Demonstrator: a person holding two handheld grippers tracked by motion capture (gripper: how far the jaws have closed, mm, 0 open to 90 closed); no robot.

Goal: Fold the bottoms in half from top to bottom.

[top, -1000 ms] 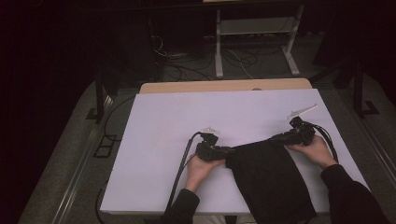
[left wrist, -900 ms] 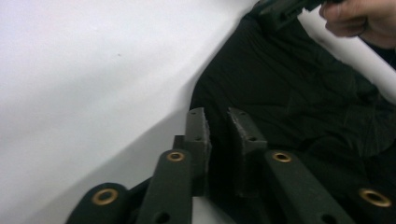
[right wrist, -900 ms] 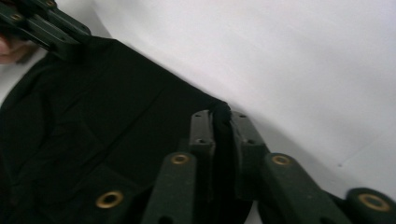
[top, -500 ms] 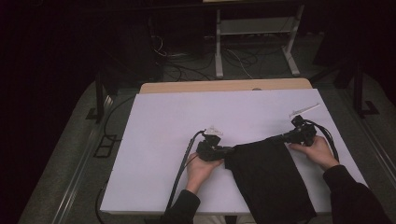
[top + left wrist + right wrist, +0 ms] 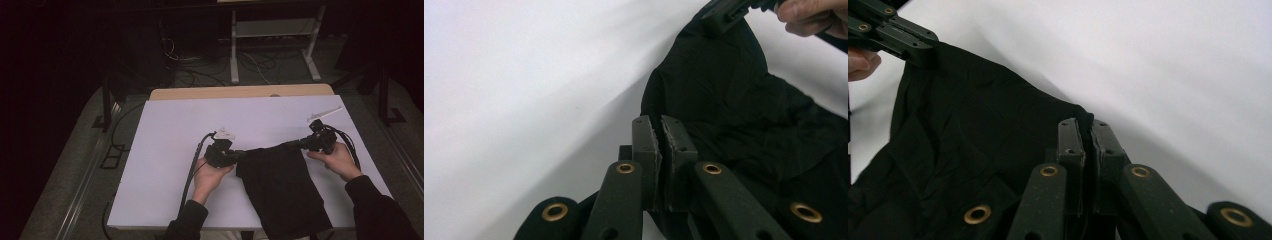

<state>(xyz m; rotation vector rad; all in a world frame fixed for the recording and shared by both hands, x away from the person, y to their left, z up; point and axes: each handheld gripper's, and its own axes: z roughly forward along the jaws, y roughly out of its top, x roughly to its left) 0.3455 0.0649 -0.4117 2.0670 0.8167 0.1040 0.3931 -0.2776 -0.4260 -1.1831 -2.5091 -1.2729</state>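
Note:
A black cloth lies on the white table and hangs over its front edge. My left gripper is shut on the cloth's far left corner, and the jaws press together on the fabric in the left gripper view. My right gripper is shut on the far right corner, and a fold of cloth is pinched between its jaws. The cloth's far edge runs stretched between the two grippers, a little above the table. Each gripper view also shows the other gripper farther off on the black cloth.
A wooden strip borders the table's far edge. Beyond it stand a metal frame and loose cables on the dark floor. White table surface lies to the left of and beyond the cloth.
My left gripper has risen a little and lifted its corner of the cloth. The right gripper has stayed nearly in place. The cloth's far edge is tauter.

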